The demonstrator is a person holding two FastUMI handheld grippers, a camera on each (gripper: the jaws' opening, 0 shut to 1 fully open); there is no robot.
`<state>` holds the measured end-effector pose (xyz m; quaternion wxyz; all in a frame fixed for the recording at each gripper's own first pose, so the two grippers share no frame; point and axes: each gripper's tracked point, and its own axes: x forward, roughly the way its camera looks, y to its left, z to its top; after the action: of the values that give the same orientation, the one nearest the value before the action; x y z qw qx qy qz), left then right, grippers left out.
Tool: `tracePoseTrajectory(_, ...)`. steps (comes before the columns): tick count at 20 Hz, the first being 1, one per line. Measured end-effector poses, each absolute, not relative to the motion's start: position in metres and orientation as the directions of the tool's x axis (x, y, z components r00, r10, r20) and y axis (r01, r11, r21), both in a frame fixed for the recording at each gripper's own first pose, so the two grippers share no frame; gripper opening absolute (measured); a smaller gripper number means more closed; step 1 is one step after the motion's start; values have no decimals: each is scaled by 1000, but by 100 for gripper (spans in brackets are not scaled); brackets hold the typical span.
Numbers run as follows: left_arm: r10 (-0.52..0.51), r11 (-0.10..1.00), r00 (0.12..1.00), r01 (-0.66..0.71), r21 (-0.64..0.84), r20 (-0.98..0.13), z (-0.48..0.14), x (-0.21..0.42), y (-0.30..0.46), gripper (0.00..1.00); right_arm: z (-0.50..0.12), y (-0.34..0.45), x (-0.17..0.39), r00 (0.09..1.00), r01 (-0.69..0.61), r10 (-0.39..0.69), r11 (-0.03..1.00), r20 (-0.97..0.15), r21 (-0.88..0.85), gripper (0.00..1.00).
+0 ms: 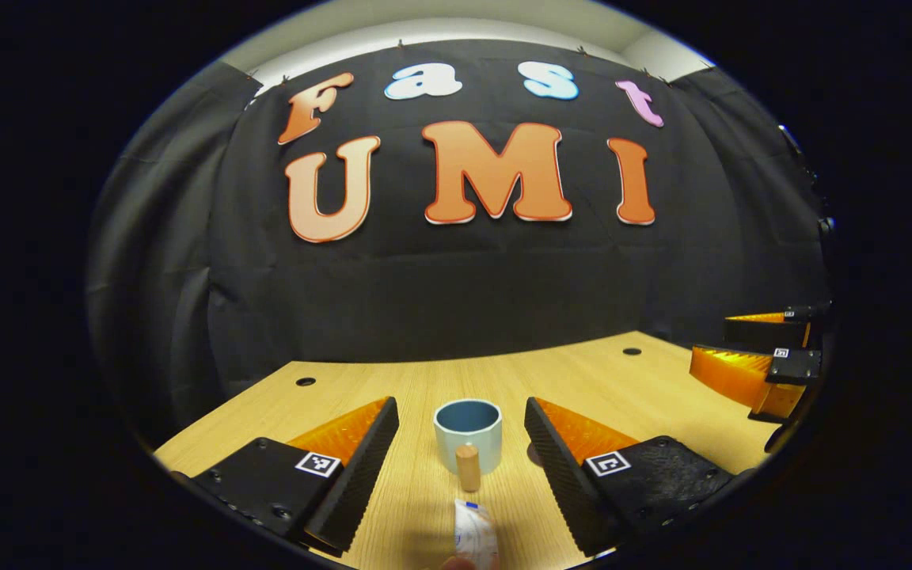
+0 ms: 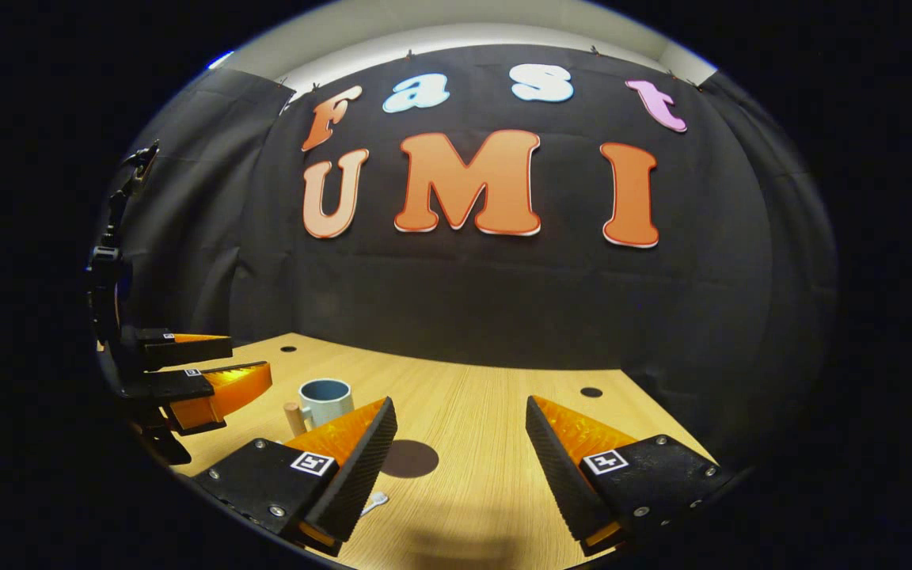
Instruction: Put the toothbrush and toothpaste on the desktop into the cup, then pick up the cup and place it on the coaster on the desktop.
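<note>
I see my left gripper [image 1: 461, 443] fingers spread wide, the cup [image 1: 468, 434] on the tabletop [image 1: 646, 396] between them, toothpaste [image 1: 475, 535] nearer. My right gripper [image 2: 461, 443] gapes over the coaster [image 2: 410, 458].

Even overhead light, brightest on the pale strip of ceiling [image 1: 424, 24] at top; wooden desk [image 1: 646, 388] well lit, no glare; soft shadow on the desk's near edge in right gripper view; strong fisheye bending at the edges; focus sharp, rim slightly soft.
</note>
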<state>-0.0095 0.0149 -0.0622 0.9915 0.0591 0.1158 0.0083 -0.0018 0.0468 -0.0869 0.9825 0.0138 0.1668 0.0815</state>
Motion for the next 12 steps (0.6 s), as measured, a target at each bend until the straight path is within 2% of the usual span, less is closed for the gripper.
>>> tracePoseTrajectory(7, 46, 988, 904, 23, 156, -425, -113, -22, 30, 98, -128, 65, -23, 812, -174, 236, 971, -534, 165, 96)
tracePoseTrajectory(12, 36, 991, 823, 43, 125, -566, -147, -27, 38, 98, -158, 93, -42, 694, -182, 275, 961, -666, 207, 89)
